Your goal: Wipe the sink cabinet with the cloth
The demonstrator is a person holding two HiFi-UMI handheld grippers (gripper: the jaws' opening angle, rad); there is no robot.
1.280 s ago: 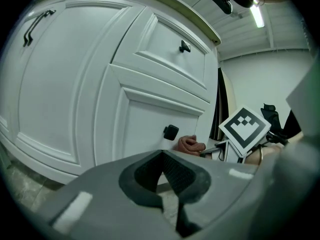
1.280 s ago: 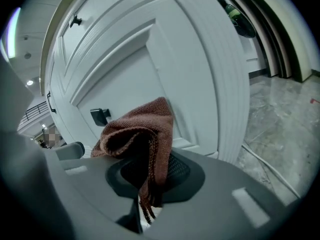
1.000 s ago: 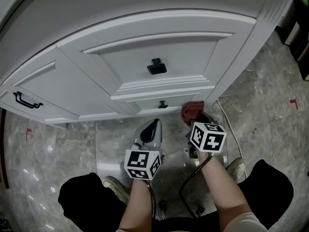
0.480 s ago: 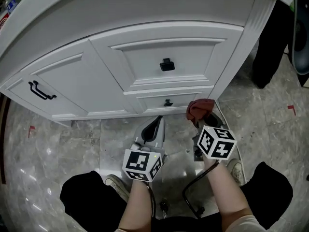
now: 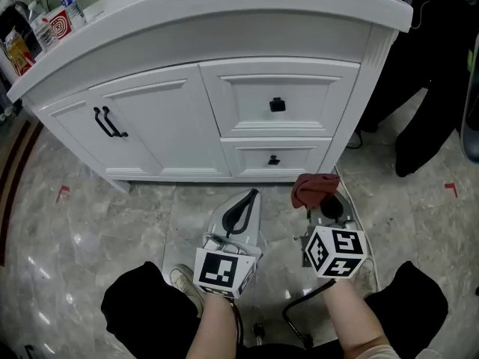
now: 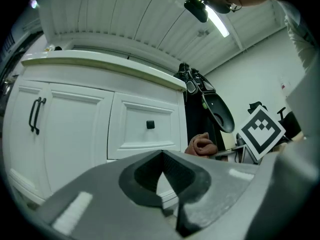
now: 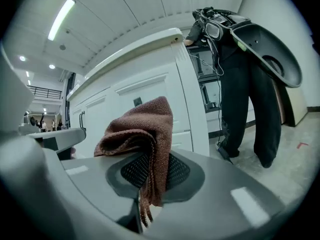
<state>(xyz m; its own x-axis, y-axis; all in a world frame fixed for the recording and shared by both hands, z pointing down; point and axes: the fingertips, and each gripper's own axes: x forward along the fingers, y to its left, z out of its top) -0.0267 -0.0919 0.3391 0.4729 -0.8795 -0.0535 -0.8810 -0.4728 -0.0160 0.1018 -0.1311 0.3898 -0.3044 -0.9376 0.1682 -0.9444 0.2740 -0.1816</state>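
Marble floor [image 5: 97, 223]; right gripper [image 7: 145, 178] clamps the cloth [image 7: 142, 129] (near the sink cabinet [image 5: 165, 118]).

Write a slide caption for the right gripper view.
Right gripper clamps a brown cloth, facing the white sink cabinet.

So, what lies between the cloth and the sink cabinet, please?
Only bare floor: in the head view the cloth, held by the right gripper, hangs short of the sink cabinet.
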